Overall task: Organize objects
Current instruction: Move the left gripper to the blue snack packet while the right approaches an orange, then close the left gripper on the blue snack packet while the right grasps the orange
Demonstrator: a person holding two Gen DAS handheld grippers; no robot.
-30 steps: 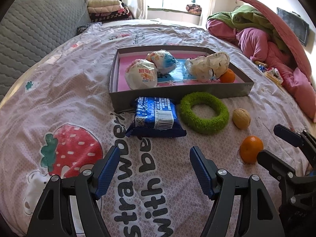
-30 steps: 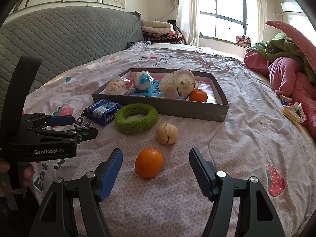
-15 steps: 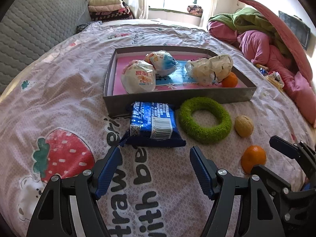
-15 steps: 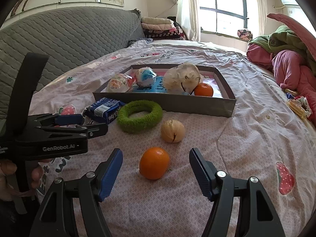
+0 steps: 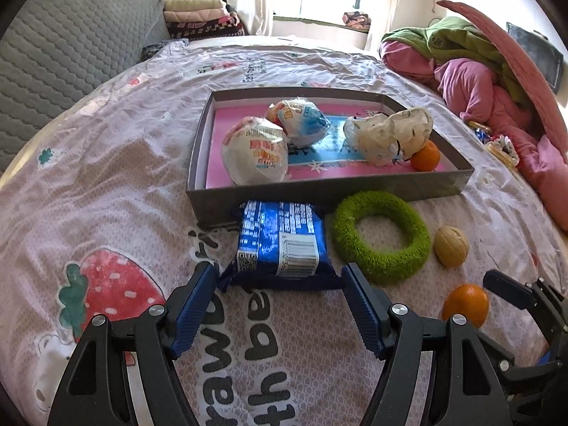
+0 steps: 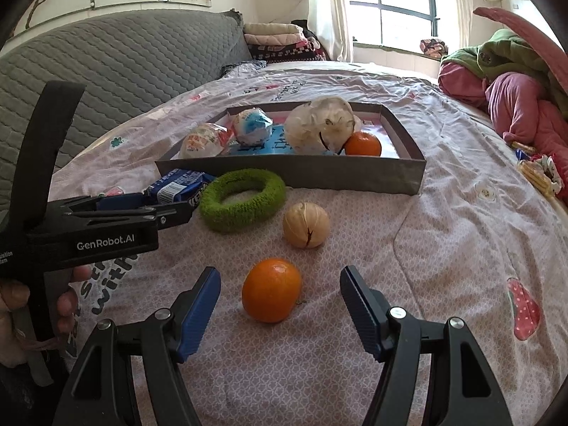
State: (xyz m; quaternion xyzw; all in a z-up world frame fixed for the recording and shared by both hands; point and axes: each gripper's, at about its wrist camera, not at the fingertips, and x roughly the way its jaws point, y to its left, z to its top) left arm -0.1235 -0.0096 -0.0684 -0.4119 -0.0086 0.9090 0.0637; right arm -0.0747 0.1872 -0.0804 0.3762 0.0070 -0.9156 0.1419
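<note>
Sunlit bed (image 5: 117,163): left gripper (image 5: 278,285), jaws spread wide, flanks the blue snack packet (image 5: 280,243) before the grey tray (image 5: 355,188); right gripper (image 6: 280,293), jaws likewise released, brackets a loose orange (image 6: 271,289).

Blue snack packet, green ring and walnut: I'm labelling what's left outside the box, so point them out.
blue snack packet (image 5: 280,245): left wrist view, middle of wrapper.
green ring (image 5: 381,266): left wrist view, near side of band.
walnut (image 6: 306,224): right wrist view, shell centre.
</note>
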